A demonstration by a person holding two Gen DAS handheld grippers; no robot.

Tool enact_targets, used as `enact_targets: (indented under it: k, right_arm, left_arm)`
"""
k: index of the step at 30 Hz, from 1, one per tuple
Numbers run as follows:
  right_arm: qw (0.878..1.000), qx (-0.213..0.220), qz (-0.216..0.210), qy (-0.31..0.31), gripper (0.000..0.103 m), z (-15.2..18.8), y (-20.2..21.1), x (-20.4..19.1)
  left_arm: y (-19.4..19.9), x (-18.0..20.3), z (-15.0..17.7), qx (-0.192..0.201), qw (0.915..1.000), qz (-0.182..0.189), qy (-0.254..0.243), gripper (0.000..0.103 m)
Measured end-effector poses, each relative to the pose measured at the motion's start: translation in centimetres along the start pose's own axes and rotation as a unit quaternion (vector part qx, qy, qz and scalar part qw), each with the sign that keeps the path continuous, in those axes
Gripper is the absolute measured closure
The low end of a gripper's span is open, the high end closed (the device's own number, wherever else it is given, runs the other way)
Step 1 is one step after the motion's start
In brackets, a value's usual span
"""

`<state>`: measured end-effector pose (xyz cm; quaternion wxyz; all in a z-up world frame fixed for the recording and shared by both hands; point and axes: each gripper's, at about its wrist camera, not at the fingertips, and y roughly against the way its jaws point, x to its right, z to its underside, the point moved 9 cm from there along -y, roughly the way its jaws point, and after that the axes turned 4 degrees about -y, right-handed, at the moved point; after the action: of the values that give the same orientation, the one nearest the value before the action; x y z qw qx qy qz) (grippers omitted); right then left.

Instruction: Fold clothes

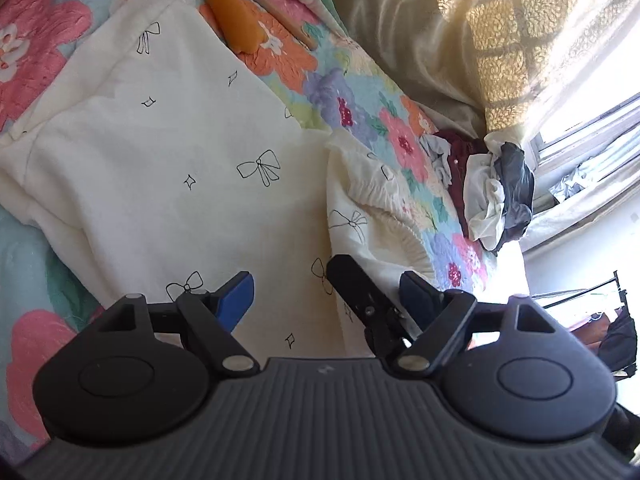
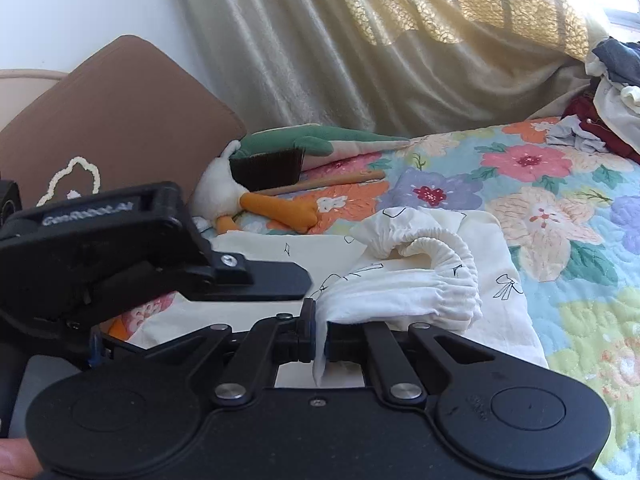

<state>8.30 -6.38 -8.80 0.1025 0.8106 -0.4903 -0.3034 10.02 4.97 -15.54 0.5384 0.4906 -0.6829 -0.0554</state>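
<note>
Cream bow-print garment half gathered on the floral bed quilt

We see the cream garment [image 1: 168, 152], printed with small black bows and diamonds, lying mostly flat on the flowered quilt [image 1: 352, 92], its elastic, ruched waistband [image 2: 436, 264] lifted and curled over. Our right tool [image 2: 319, 334] is clamped together on a fold of that cream fabric near the waistband. Our left tool [image 1: 324, 292] hangs above the flat part with its blue-padded fingers [image 1: 236, 292] well apart and nothing between them. A heap of other clothes [image 1: 492, 196] sits farther along the quilt by the curtain [image 1: 420, 20].
</note>
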Motion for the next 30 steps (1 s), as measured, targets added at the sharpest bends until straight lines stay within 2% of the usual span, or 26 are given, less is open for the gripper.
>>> enact_targets:
  k: [3,5,7,10,12,15,16,17,18,20,22,24,26,30]
  right_arm:
    - [0.998,-0.039,-0.016,0.044,0.096,1.3,-0.7,-0.9]
    - [0.995,-0.046,-0.001,0.093,0.096,2.5,-0.7,-1.2]
    - [0.995,-0.036,0.002,0.095,0.095,3.3,-0.1,-0.5]
    - [0.997,-0.031,0.01,0.075,0.095,3.5,0.6,0.7]
    - [0.996,-0.02,0.02,0.089,0.095,3.3,1.1,0.6]
    - [0.987,-0.019,0.035,0.153,0.095,3.2,1.3,-1.0]
    - [0.981,-0.025,0.043,0.186,0.095,3.5,1.4,-1.7]
    - [0.974,-0.033,0.051,0.22,0.094,3.9,1.6,-2.4]
    - [0.969,-0.033,0.049,0.239,0.093,4.1,1.9,-2.9]
    - [0.974,-0.031,0.035,0.223,0.093,4.3,2.1,-2.9]
    - [0.983,-0.04,0.026,0.177,0.093,4.5,1.7,-2.3]
    - [0.987,-0.05,0.017,0.154,0.093,5.0,1.1,-2.0]
    - [0.987,-0.06,0.014,0.149,0.093,5.5,0.6,-1.9]
    - [0.99,-0.074,0.003,0.122,0.091,6.4,-0.1,-2.1]
  left_arm:
    - [-0.4,-0.1,0.4,-0.019,0.9996,0.011,0.017,0.023]
    - [-0.6,-0.5,0.6,-0.032,0.9993,0.0,0.017,0.023]
    - [-0.9,-0.9,0.7,-0.036,0.9987,-0.037,-0.005,0.023]
    - [-0.4,-0.4,0.4,-0.015,0.9981,-0.049,-0.034,0.025]
    - [0.4,1.3,-0.1,0.006,0.9979,-0.024,-0.06,0.025]
    - [0.5,5.1,-0.2,-0.039,0.9918,0.051,-0.11,0.024]
    - [0.3,6.4,0.2,-0.081,0.9851,0.085,-0.126,0.023]
    - [0.2,7.4,0.6,-0.113,0.9765,0.103,-0.152,0.023]
    - [0.1,8.2,0.7,-0.125,0.9686,0.097,-0.192,0.023]
    - [-0.6,8.4,0.7,-0.122,0.9491,0.023,-0.29,0.022]
    - [-1.6,7.6,0.8,-0.093,0.9285,-0.035,-0.358,0.022]
    - [-2.6,5.8,1.5,-0.106,0.9273,-0.055,-0.355,0.022]
    - [-3.4,4.1,1.8,-0.117,0.9339,-0.076,-0.329,0.022]
    - [-5.0,2.9,1.5,-0.137,0.9383,-0.08,-0.307,0.021]
